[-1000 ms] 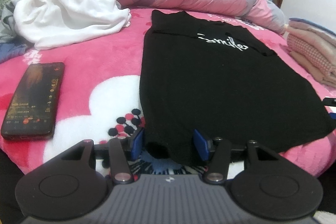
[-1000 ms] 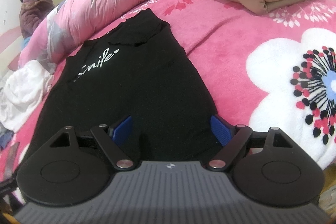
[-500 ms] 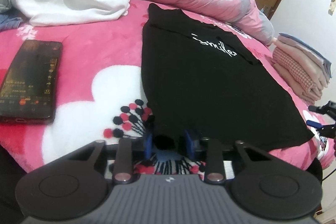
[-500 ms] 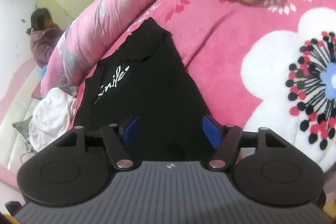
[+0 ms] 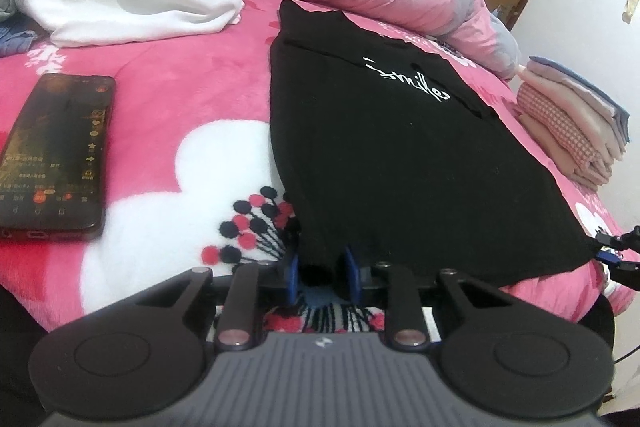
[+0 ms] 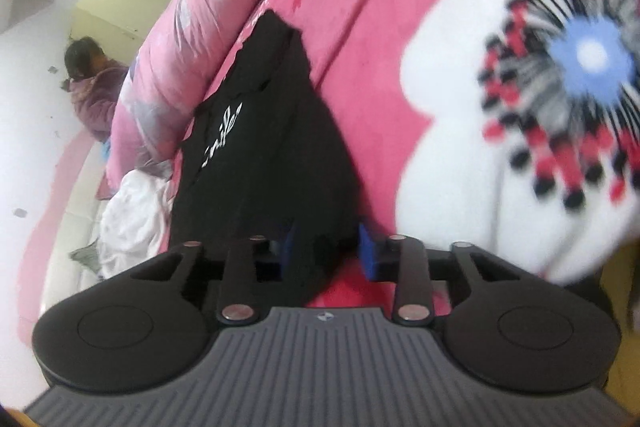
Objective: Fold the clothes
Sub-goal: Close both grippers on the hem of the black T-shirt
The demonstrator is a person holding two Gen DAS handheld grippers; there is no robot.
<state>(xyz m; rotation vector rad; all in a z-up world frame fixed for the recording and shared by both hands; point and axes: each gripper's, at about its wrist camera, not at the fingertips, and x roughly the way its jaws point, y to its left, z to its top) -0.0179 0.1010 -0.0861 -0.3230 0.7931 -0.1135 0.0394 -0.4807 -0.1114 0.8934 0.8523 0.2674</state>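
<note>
Got the flat black knit top with white script (image 5: 384,155) lying on the pink floral fleece bed (image 5: 192,95), left gripper (image 5: 320,269) and right gripper (image 6: 326,251) just closed, pinching its near hem corners, soft and floppy so corners seem right.

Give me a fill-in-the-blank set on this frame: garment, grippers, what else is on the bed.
1. The black shirt lies flat on a pink floral ____.
2. The left gripper is shut on the shirt's ____ hem.
3. White lettering on the shirt reads ____.
4. Left of the shirt in the left wrist view lies a dark ____, screen up.

Missing words: blanket; bottom; Smile; phone
</note>
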